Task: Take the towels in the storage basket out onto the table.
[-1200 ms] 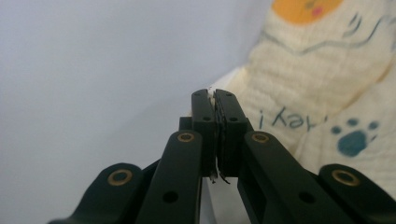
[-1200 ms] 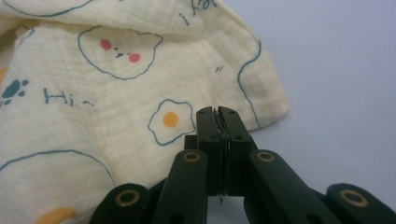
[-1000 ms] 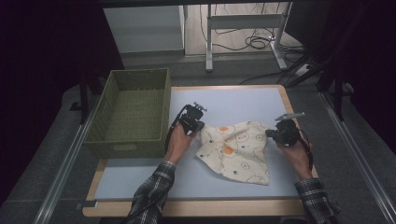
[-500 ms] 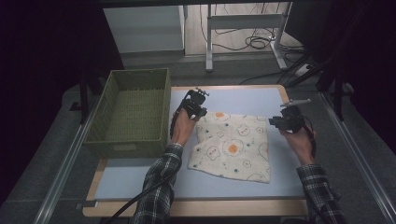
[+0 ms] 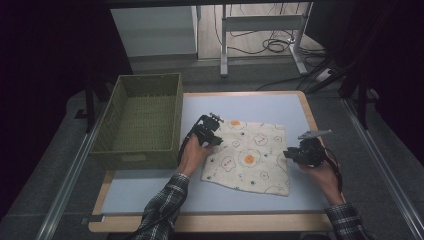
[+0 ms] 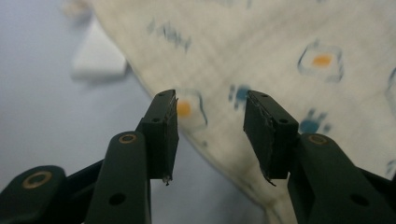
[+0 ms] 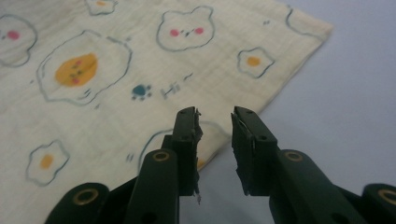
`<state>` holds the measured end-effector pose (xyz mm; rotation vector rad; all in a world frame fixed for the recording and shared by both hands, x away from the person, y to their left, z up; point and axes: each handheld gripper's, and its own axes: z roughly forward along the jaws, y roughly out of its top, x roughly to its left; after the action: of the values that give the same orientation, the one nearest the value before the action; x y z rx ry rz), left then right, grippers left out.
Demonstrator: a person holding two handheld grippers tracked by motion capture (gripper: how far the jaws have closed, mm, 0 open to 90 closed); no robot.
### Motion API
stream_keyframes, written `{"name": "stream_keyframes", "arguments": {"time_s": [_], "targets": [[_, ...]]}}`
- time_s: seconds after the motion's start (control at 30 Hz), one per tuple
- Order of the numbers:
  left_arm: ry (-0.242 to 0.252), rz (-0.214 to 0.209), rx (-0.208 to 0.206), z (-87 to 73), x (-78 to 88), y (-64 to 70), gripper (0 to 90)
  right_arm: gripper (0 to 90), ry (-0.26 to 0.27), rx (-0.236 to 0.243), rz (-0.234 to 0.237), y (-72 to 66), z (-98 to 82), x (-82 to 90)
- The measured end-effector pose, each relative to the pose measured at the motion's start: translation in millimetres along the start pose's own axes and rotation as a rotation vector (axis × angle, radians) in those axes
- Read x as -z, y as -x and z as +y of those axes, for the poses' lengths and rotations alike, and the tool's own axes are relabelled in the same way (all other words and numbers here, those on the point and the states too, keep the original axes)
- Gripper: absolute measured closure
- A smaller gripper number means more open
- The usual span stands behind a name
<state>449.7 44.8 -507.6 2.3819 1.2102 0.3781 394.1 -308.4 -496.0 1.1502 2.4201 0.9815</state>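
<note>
The printed cloth [image 5: 248, 157] lies spread flat on the blue mat [image 5: 150, 192], right of the wicker basket [image 5: 142, 120]. Left gripper [image 5: 216, 136] and right gripper [image 5: 290, 153], jaws just opening and holding nothing, flank its edges, probably having released it.

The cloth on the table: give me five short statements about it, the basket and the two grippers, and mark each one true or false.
1. The cloth lies spread flat on the table. True.
2. The cloth lies inside the basket. False: the woven basket holds nothing and stands left of the cloth.
3. The left gripper is clamped on the cloth. False: its jaws stand apart above the cloth's edge, having just been opening.
4. The right gripper has open jaws at the cloth's edge, nothing pinched. True.
5. The cloth is plain white. False: it is cream, printed with fried eggs and bear faces.
</note>
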Motion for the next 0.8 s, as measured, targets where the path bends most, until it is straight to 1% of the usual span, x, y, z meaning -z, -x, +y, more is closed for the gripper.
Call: {"name": "stream_keyframes", "arguments": {"time_s": [0.03,0.07,0.1,0.13,0.17,0.2,0.23,0.27,0.33,0.4,0.43,0.47,0.5,0.53,0.6,0.7,0.8], "targets": [[-0.006,-0.003,0.007,-3.1,-3.6,-1.0,55.0,69.3,-0.001,0.004,0.002,-1.8,-2.3,1.6],[0.018,-0.042,0.04,-5.4,-3.4,-3.9,58.8,69.2,0.001,0.007,0.004,-2.9,-4.1,3.0],[0.027,-0.08,0.062,-7.0,-3.9,-6.4,67.4,69.1,0.001,0.008,0.001,-3.4,-5.5,4.4],[0.034,-0.076,0.055,-7.4,-3.8,-7.2,74.4,69.1,0.001,0.003,0.002,-3.5,-6.4,5.9],[0.036,-0.084,0.048,-7.2,-4.2,-8.2,88.1,69.1,0.006,0.002,0.001,-2.7,-7.0,6.6],[0.033,-0.096,0.056,-5.9,-4.4,-10.5,88.9,69.2,0.008,-0.001,0.0,-1.6,-7.1,7.2],[0.031,-0.059,0.048,-4.1,-4.1,-12.3,89.4,69.2,0.011,-0.002,-0.002,-0.3,-7.0,7.5],[0.027,-0.003,0.033,-2.1,-3.1,-14.6,89.5,69.2,0.012,-0.009,-0.001,0.4,-6.8,8.1],[0.038,0.012,0.069,0.4,-0.2,-24.2,89.0,69.2,0.015,-0.016,-0.001,2.0,-6.0,8.2],[0.035,0.05,0.058,0.9,0.3,-26.8,88.3,69.1,0.014,-0.018,-0.007,3.4,-5.2,8.2],[0.031,0.038,0.059,0.8,-0.5,-27.3,86.9,68.9,0.018,-0.017,-0.008,4.7,-4.9,7.6],[0.031,0.04,0.06,1.2,-1.0,-26.7,80.7,68.3,0.017,-0.017,-0.009,5.7,-4.4,7.1],[0.036,0.048,0.06,1.7,-1.1,-25.6,72.3,67.3,0.017,-0.019,-0.014,6.6,-3.8,6.4],[0.04,0.043,0.066,2.5,-1.1,-25.4,71.0,66.4,0.019,-0.018,-0.017,7.9,-3.0,5.3],[0.06,0.027,0.088,5.0,-0.5,-26.3,66.0,65.6,0.027,-0.031,-0.018,10.6,-0.9,2.3],[0.086,0.045,0.096,10.8,-0.5,-29.1,61.1,66.0,0.034,-0.045,-0.02,15.1,3.2,-3.0],[0.11,0.035,0.119,16.3,-4.3,-36.1,60.9,66.5,0.038,-0.058,-0.026,21.0,8.6,-10.5]]}}
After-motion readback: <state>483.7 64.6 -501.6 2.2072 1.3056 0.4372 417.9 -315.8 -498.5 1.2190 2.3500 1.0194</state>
